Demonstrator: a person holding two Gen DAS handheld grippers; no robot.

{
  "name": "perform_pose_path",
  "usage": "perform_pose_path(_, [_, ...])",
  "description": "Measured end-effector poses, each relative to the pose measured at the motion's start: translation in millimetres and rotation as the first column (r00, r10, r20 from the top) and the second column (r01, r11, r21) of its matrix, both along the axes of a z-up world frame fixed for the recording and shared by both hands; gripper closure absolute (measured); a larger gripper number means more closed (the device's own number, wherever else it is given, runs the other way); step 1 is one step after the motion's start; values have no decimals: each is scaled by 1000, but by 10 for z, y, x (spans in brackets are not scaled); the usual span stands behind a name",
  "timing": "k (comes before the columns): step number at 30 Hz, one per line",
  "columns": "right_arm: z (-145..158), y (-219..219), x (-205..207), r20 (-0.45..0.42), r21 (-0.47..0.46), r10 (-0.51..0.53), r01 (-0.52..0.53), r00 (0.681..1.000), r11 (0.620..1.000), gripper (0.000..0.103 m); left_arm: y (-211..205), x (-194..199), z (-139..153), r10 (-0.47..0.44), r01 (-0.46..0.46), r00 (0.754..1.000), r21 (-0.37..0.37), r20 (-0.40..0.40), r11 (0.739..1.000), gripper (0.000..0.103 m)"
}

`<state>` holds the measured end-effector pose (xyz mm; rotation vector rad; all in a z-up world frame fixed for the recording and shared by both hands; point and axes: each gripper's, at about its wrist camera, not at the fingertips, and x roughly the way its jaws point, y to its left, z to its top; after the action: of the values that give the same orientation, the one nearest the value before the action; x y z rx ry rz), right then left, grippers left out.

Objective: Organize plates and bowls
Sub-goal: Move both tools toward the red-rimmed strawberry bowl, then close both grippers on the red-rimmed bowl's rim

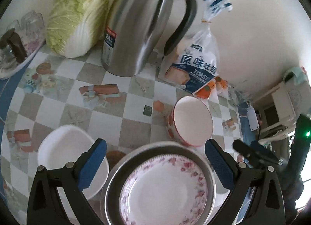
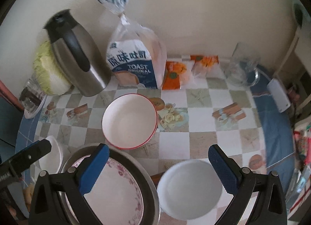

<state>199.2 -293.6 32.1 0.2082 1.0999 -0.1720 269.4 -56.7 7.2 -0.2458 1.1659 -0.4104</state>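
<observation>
Floral plate cut off by the bottom edge.

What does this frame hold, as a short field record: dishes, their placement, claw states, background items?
stacked: floral plate inside metal basin
loose bowls: red-rimmed bowl behind the basin; white bowl at its right; white dish at its left
left claw: open, empty, above the basin
right claw: open, empty, between basin and white bowl
background: thermos jug, cabbage, toast bag, glass mug
surface: checked tablecloth
</observation>
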Motion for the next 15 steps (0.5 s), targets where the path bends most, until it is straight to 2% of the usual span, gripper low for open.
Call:
perform_pose_path(5, [-236, -21, 238, -38, -15, 0, -1, 999, 1000, 0, -154, 241, -89, 19, -19, 1000, 38, -16, 999, 2])
perform_pose_path(10, [-468, -46, 401, -63, -5, -9, 9, 998, 1000, 1, -316, 426, -246, 15, -13, 998, 31, -55, 999, 2])
perform_pose_path(12, [-541, -55, 451, -76, -13, -13, 12, 997, 1000, 6, -414, 487, -275, 3, 0, 999, 57, -45, 998, 2])
perform_pose_path(13, [-580, -62, 479, -82, -18, -14, 13, 997, 1000, 13, -461, 510, -286, -7, 10, 999, 73, -44, 997, 2])
perform_pose_path(15, [-635, -78, 526, -90, -16, -13, 12, 996, 1000, 16, -530, 535, -316, -12, 17, 999, 113, -49, 993, 2])
